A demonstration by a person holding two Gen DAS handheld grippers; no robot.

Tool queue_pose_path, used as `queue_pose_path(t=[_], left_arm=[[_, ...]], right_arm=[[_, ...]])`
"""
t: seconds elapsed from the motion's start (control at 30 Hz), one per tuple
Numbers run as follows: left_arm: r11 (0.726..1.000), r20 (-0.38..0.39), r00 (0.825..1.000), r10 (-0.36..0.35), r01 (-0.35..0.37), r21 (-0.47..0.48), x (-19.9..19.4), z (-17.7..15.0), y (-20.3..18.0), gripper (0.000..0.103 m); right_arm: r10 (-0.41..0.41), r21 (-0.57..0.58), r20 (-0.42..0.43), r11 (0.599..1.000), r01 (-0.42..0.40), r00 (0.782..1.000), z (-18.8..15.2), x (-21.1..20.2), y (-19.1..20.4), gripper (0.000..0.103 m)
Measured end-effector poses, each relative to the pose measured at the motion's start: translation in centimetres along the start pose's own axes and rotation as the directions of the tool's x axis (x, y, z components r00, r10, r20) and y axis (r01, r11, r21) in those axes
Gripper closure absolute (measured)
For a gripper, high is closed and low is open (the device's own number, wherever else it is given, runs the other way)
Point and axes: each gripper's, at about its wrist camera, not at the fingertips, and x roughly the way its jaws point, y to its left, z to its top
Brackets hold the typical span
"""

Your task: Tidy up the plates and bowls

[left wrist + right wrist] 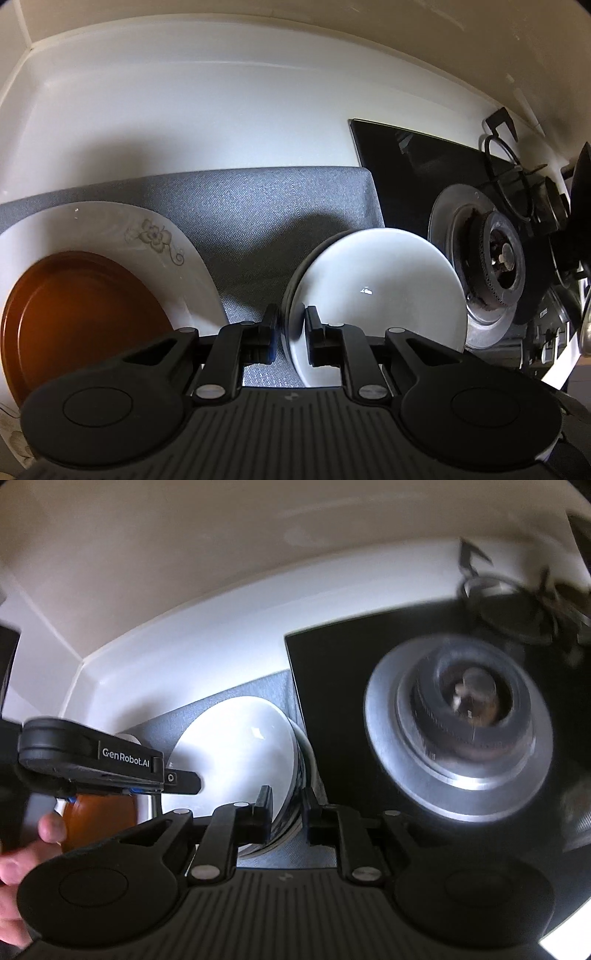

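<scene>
A white bowl (376, 288) sits over the grey mat (258, 206). My left gripper (291, 321) is shut on its left rim. In the right wrist view the same bowl (236, 760) shows its dark patterned outer wall. My right gripper (287, 805) is shut on its right rim. The left gripper (110, 764) reaches in from the left there. A brown plate (85, 314) lies on a white flower-patterned plate (159, 236) at the left of the mat. The brown plate (99, 819) shows partly under the left gripper.
A black gas hob (413, 173) with a steel burner (495, 266) lies right of the mat, close to the bowl. Black pan supports (506, 155) stand behind it. A white counter (184, 122) runs to the cream wall behind. The burner (469, 716) looks blurred in the right wrist view.
</scene>
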Motion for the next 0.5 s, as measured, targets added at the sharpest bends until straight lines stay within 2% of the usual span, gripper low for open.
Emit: queue_pose_path(t=[0.1, 0.27, 0.5], left_arm=[[1.000, 0.009, 1.000, 0.007, -0.007, 0.023, 0.0, -0.2, -0.3, 0.087], [1.000, 0.006, 1.000, -0.005, 0.005, 0.012, 0.3, -0.5, 0.0, 0.087], [0.999, 0.009, 0.999, -0.045, 0.045, 0.008, -0.1, -0.6, 0.7, 0.087]], right_arm=[[-0.013, -0.020, -0.004, 1.000, 0.013, 1.000, 0.3, -0.7, 0.5, 0.086], [0.034, 0.041, -0.020, 0.999, -0.033, 0.999, 0.4, -1.2, 0.0, 0.086], [0.033, 0.113, 0.000, 0.993, -0.032, 0.999, -0.6, -1.9, -1.2, 0.086]])
